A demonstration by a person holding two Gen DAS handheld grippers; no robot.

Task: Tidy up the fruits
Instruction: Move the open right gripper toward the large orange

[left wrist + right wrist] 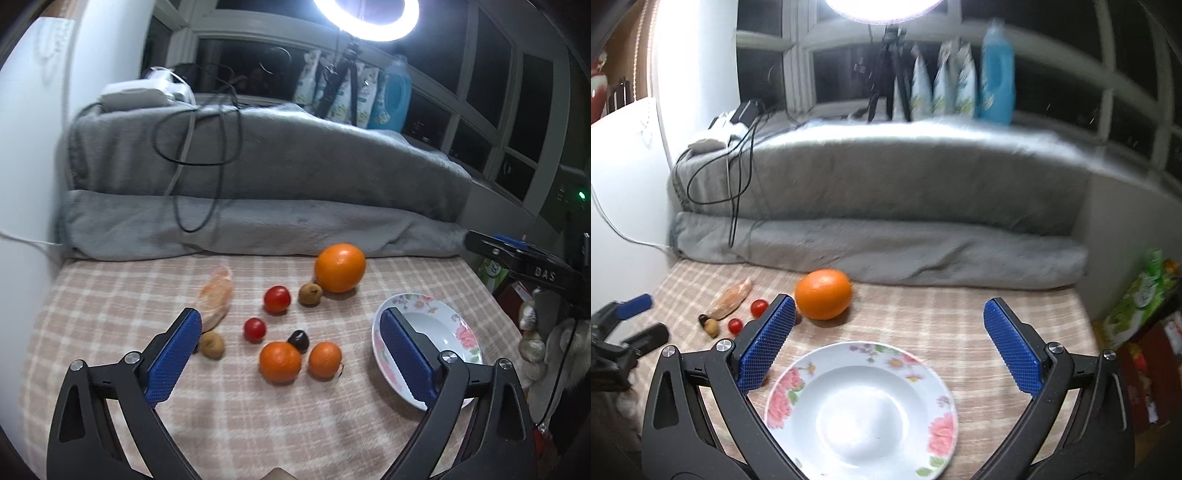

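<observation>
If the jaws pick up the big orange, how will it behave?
The big orange looks round, so a push would probably roll it across the checked cloth. Its size suggests it is fairly heavy. The peel looks smooth and shiny, so it might slip.

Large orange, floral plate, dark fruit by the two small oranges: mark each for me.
Large orange (pixel 340 267): left wrist view, middle of its peel.
Floral plate (pixel 864 413): right wrist view, bare white centre.
Dark fruit (pixel 298 339): left wrist view, its glossy top, touching the nearer small orange (pixel 280 362).
</observation>
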